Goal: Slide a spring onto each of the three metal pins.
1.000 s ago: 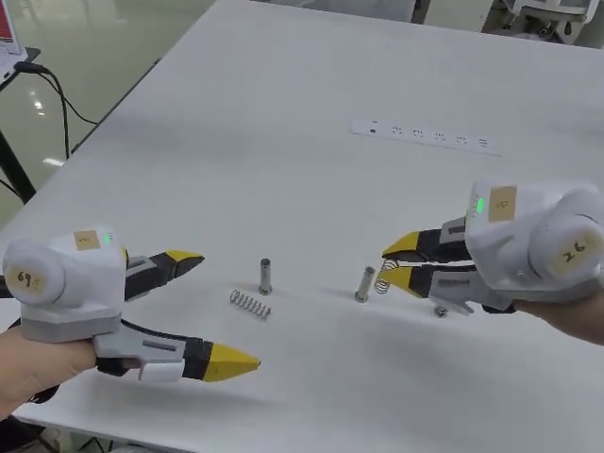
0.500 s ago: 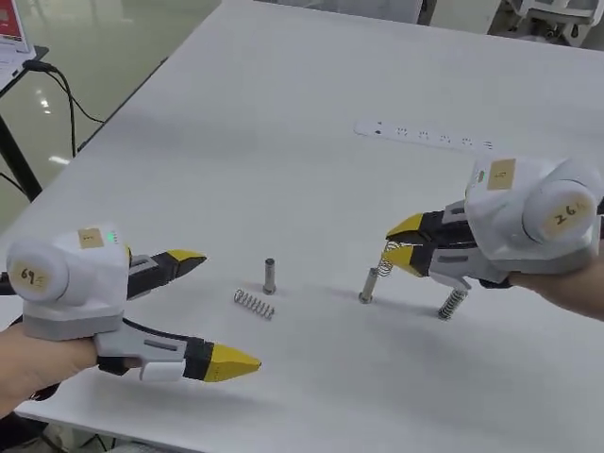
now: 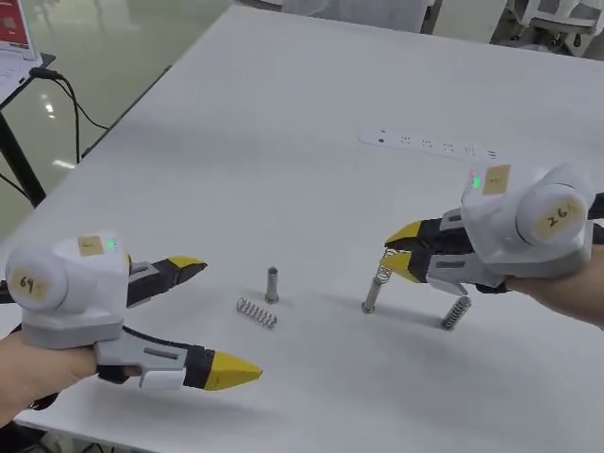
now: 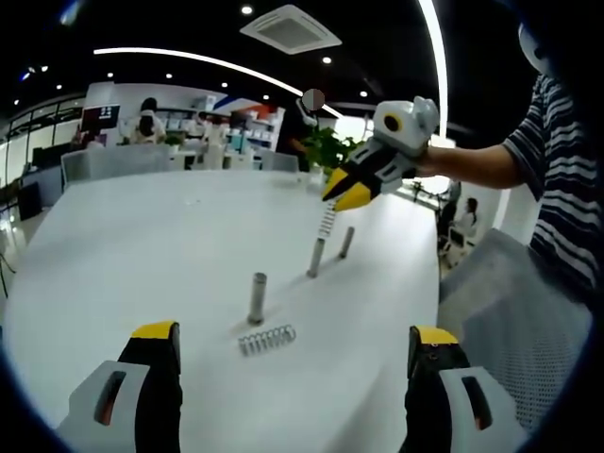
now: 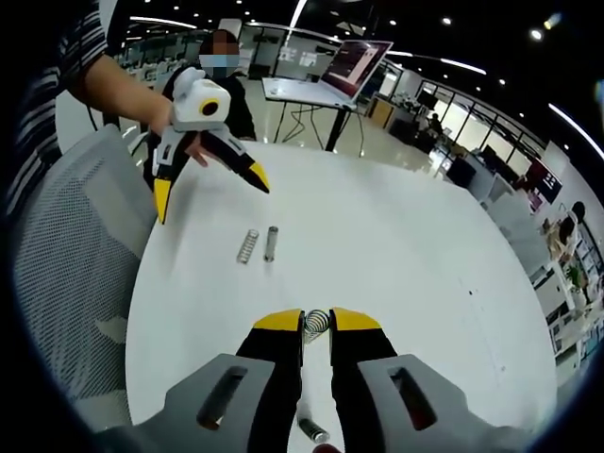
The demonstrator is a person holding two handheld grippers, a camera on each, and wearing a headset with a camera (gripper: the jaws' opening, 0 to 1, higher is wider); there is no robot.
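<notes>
Spring [image 3: 382, 275] in right gripper [image 3: 387, 258] touches pin [image 3: 370, 297], well inside table [image 3: 283, 142] edge.

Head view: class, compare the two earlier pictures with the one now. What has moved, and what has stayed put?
The right gripper, shut on a spring, has risen from low beside the middle pin to its top, where the spring now meets the leaning pin. The left gripper stays open and idle. The bare pin, the loose spring and the pin already wearing a spring lie as before.
</notes>
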